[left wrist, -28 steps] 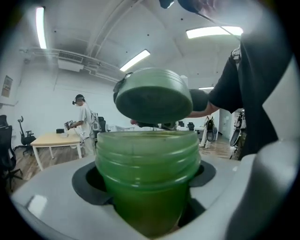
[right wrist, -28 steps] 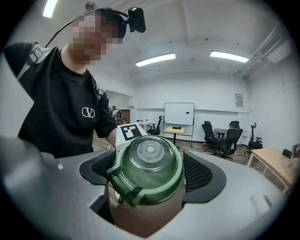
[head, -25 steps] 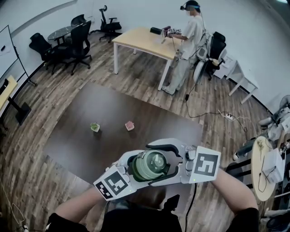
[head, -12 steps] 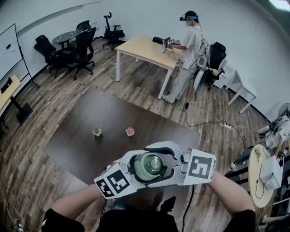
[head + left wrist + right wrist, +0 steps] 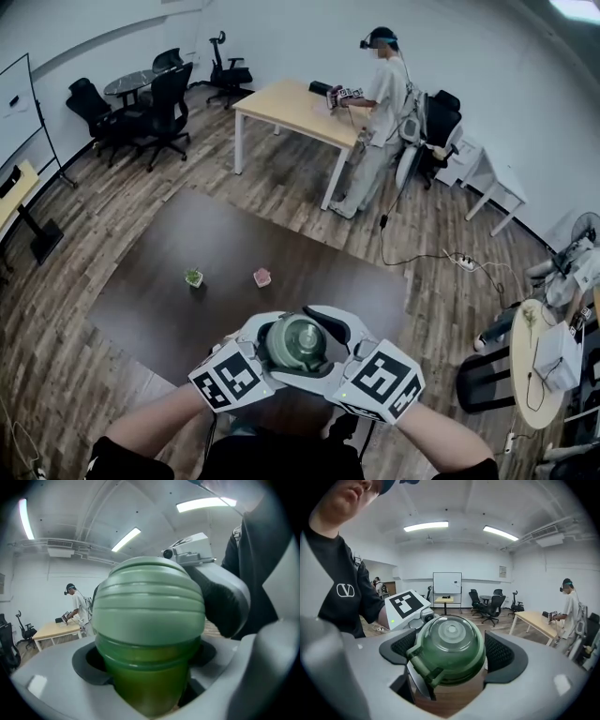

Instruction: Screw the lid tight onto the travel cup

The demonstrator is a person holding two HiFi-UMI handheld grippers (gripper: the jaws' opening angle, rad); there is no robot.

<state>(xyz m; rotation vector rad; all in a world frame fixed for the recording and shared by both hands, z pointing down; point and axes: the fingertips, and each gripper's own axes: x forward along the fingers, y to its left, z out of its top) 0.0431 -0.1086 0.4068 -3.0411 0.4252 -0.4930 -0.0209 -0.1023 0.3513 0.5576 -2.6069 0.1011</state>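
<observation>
A green travel cup [image 5: 145, 681] with a domed green lid [image 5: 297, 341] is held in the air low in the head view, above the near edge of the dark table [image 5: 159, 309]. My left gripper [image 5: 147, 688] is shut on the cup's body below the lid. My right gripper [image 5: 450, 656] comes in from the other side, and its ribbed pads [image 5: 500, 651] press on both sides of the lid [image 5: 449, 646]. The lid's hinged flap points toward the lower left in the right gripper view. In the head view the two marker cubes [image 5: 225, 379] flank the cup.
A small green pot [image 5: 193, 278] and a small pink object [image 5: 262, 277] stand in the middle of the dark table. Farther back another person [image 5: 375, 103] works at a wooden table [image 5: 291, 105]. Office chairs [image 5: 159, 89] stand at the back left.
The right gripper has rolled around the lid: its marker cube swung from the cup's right side down toward the person. The left gripper and the cup stay in place.
</observation>
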